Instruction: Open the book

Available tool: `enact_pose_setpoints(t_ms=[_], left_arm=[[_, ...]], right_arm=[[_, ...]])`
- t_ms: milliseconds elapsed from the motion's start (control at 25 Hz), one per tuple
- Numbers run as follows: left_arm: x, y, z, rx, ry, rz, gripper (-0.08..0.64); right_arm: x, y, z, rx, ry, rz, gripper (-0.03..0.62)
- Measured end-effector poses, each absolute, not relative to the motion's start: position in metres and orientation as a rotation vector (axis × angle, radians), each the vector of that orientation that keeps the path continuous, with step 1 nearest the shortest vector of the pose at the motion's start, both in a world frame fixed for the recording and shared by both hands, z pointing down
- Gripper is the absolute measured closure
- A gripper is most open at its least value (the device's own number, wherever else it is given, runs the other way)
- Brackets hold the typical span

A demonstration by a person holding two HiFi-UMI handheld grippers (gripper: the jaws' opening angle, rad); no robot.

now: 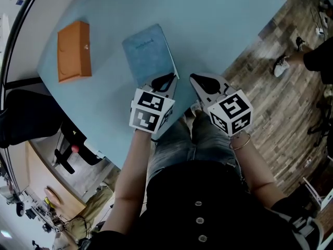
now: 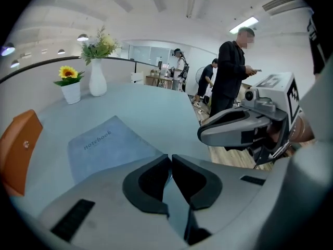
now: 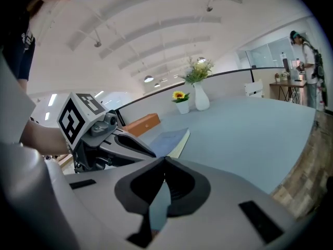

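Two units inspected. The left hand-held gripper (image 1: 165, 79) is clamped on the near cover corner of the book (image 1: 148, 53), which lies on the bench (image 1: 218, 30) just ahead. The right hand-held gripper (image 1: 193, 78) is closed and empty alongside. Recommendation: arc the cover up and away from the right unit without dragging the book.

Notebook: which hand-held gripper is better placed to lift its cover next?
Left. The left hand-held gripper sits at the notebook's near right edge, jaws apparently pinching it; the right hand-held gripper is shut, empty, beside the notebook.
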State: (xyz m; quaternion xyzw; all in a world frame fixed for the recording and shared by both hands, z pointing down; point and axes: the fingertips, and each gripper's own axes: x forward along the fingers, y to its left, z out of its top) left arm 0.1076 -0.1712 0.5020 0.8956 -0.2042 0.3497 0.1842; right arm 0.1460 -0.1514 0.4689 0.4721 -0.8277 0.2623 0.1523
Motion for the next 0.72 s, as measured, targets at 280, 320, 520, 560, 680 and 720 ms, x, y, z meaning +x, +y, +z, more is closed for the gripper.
enact_pose_setpoints(t_ms=[280,320,520,560,680,720], left_arm=[[0.099,-0.172,0.488,2.489,-0.603,0.854,0.531],[0.098,-0.172,0.485,2.486,-0.604,0.837,0.531],[0.092,-0.173,0.473,2.478,-0.632,0.763,0.532],[0.091,-0.173,0.471,2.479,-0.638,0.75,0.532],[0.089,-0.173,0.463,2.479,-0.654,0.708,0.532],[0.087,-0.172,0.461,2.48,-0.659,0.696,0.533]], right_arm=[[0.137,-0.159,0.456,1.336,-2.394,0.715,0.591],[0.136,-0.16,0.454,1.335,-2.397,0.709,0.591],[0.132,-0.166,0.445,1.327,-2.413,0.673,0.591],[0.132,-0.167,0.444,1.324,-2.417,0.666,0.591],[0.13,-0.168,0.439,1.314,-2.429,0.646,0.591],[0.128,-0.169,0.437,1.309,-2.433,0.64,0.591]])
